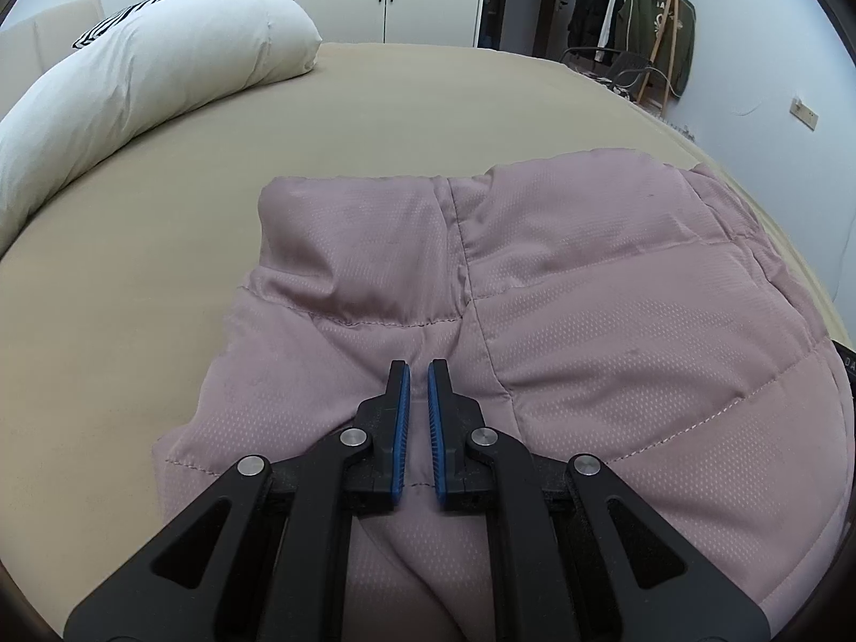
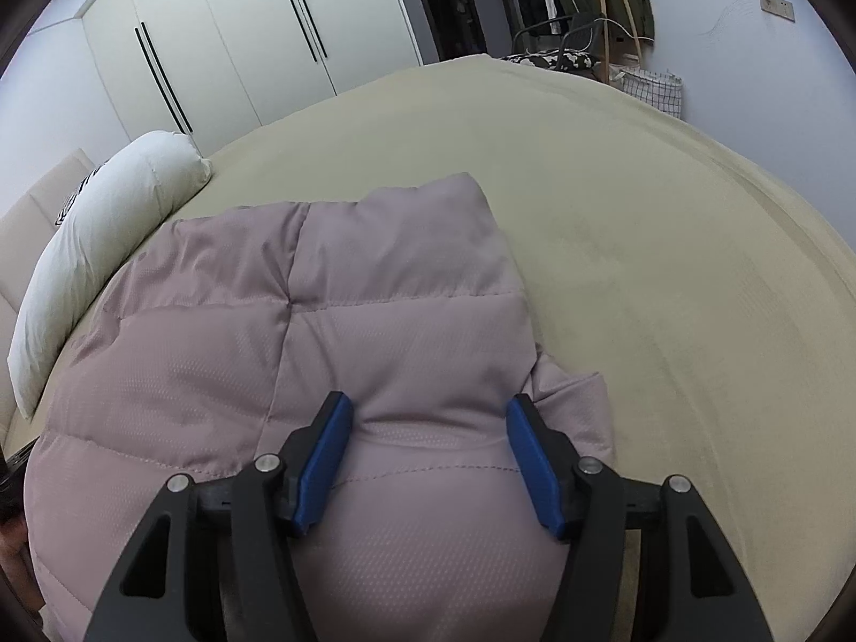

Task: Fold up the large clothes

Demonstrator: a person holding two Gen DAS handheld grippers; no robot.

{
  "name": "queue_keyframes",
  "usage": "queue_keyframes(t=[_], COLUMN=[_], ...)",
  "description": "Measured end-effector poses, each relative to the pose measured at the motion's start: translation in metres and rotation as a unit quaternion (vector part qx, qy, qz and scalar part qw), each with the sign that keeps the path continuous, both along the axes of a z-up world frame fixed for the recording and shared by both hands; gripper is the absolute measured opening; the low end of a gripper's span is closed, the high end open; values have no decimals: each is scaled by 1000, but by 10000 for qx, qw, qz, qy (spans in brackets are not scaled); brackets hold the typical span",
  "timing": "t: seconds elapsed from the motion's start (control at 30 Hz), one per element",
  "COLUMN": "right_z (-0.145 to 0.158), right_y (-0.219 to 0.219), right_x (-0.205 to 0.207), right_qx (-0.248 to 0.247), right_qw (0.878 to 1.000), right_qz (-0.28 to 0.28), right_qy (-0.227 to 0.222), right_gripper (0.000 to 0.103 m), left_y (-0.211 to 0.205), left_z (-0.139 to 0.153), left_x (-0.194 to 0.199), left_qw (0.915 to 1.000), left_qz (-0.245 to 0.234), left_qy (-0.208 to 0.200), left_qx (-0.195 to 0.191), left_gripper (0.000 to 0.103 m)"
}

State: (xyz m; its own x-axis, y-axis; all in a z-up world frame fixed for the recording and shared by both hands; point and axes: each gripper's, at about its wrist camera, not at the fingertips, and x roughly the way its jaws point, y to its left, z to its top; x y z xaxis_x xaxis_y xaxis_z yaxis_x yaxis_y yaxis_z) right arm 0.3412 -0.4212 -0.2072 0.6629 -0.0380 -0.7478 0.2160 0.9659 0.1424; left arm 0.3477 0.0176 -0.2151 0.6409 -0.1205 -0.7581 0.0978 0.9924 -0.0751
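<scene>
A dusty-pink quilted jacket (image 1: 588, 289) lies partly folded on the tan bed sheet (image 1: 267, 123). It also shows in the right wrist view (image 2: 374, 289). My left gripper (image 1: 419, 374) is over its near part, jaws nearly closed with a thin fold of pink fabric between the blue pads. My right gripper (image 2: 428, 412) is open wide, its fingers straddling a puffy bulge of the jacket near its right edge, pads against the fabric.
A white pillow (image 1: 134, 85) lies at the bed's far left, also seen in the right wrist view (image 2: 101, 246). White wardrobes (image 2: 241, 53) stand behind. A clothes rack (image 1: 636, 16), a chair (image 2: 562, 43) and a basket (image 2: 652, 88) stand beyond the bed's far right.
</scene>
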Motion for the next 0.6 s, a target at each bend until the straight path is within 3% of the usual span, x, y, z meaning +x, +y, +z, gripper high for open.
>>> queue_keyframes(t=[0.17, 0.27, 0.3, 0.37, 0.47, 0.53, 0.6], right_z=[4, 26, 40, 65, 84, 79, 60], right_y=[7, 25, 35, 59, 109, 148, 174], right_x=[2, 3, -3, -20, -33, -33, -27], right_qx=[-105, -636, -606, -411, -577, -788, -1259], right_qw=[9999, 9975, 9979, 9986, 9935, 9867, 9783], right_qz=[-28, -91, -48, 312, 945, 1420, 1614], right_qy=[17, 286, 233, -129, -260, -89, 308], right_gripper=[63, 64, 64, 64, 70, 80, 82], left_y=[3, 17, 20, 16, 5, -7, -11], left_z=[2, 21, 31, 46, 58, 53, 45], left_x=[0, -6, -16, -36, -58, -67, -62], left_qw=[9998, 9983, 9979, 9988, 9992, 9996, 9996], left_qz=[-6, 136, 195, 123, -42, -78, -56], left_qy=[100, 297, 256, 99, 13, 117, 223], left_qx=[-181, -475, -559, -457, -396, -234, -147], left_gripper=[7, 7, 7, 7, 7, 7, 7])
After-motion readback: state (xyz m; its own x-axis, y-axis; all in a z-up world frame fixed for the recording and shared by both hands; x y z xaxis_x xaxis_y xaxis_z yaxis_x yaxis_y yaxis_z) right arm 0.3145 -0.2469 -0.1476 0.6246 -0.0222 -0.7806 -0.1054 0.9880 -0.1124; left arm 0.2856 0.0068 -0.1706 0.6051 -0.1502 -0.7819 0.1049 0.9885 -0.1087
